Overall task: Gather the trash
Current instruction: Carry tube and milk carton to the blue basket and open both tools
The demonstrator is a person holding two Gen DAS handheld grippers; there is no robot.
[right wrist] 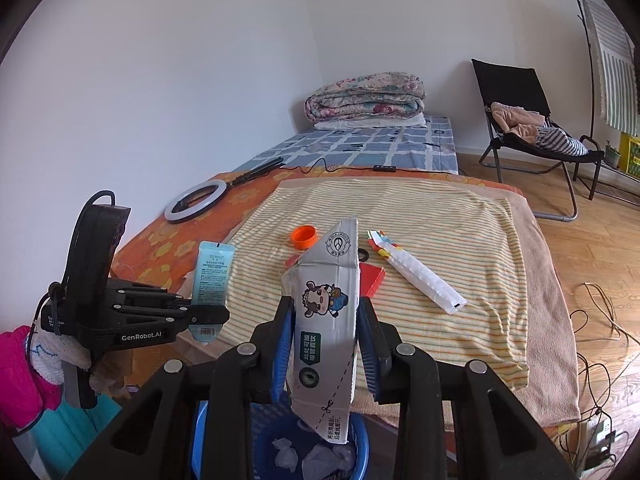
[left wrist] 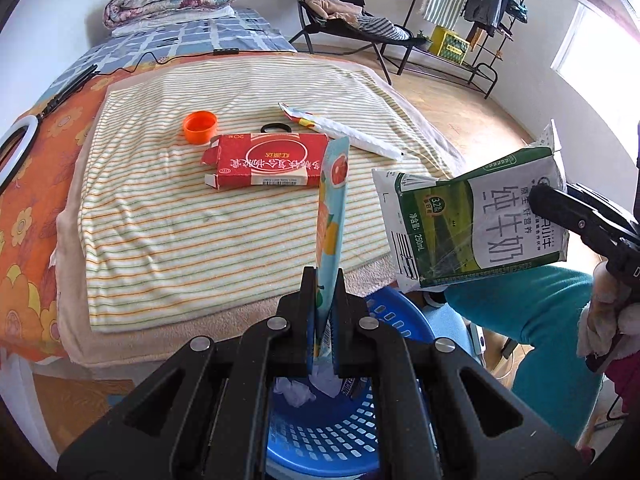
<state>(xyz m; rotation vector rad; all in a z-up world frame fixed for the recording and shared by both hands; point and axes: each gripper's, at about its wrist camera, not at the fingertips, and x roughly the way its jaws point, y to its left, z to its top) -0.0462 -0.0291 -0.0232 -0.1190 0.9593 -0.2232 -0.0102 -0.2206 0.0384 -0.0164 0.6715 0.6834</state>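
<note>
My left gripper [left wrist: 323, 280] is shut on a flat light-blue tube [left wrist: 332, 204] with fruit print, held upright over the blue slotted basket [left wrist: 320, 436]; the tube also shows in the right wrist view [right wrist: 211, 276]. My right gripper [right wrist: 324, 320] is shut on a crushed green-and-white milk carton [right wrist: 326, 320], also over the basket [right wrist: 362, 440]; the carton shows in the left wrist view [left wrist: 476, 216]. On the striped towel [left wrist: 192, 216] lie a red box [left wrist: 268, 162], an orange cap [left wrist: 200, 124], a white wrapper [left wrist: 352, 136] and a black ring [left wrist: 276, 128].
Crumpled white paper [left wrist: 296, 392] lies in the basket. The bed holds a ring light [right wrist: 196, 200], a cable and a folded quilt [right wrist: 364, 96]. A black folding chair [right wrist: 532, 132] and a clothes rack [left wrist: 468, 20] stand on the wooden floor. Cables trail at the right [right wrist: 600, 340].
</note>
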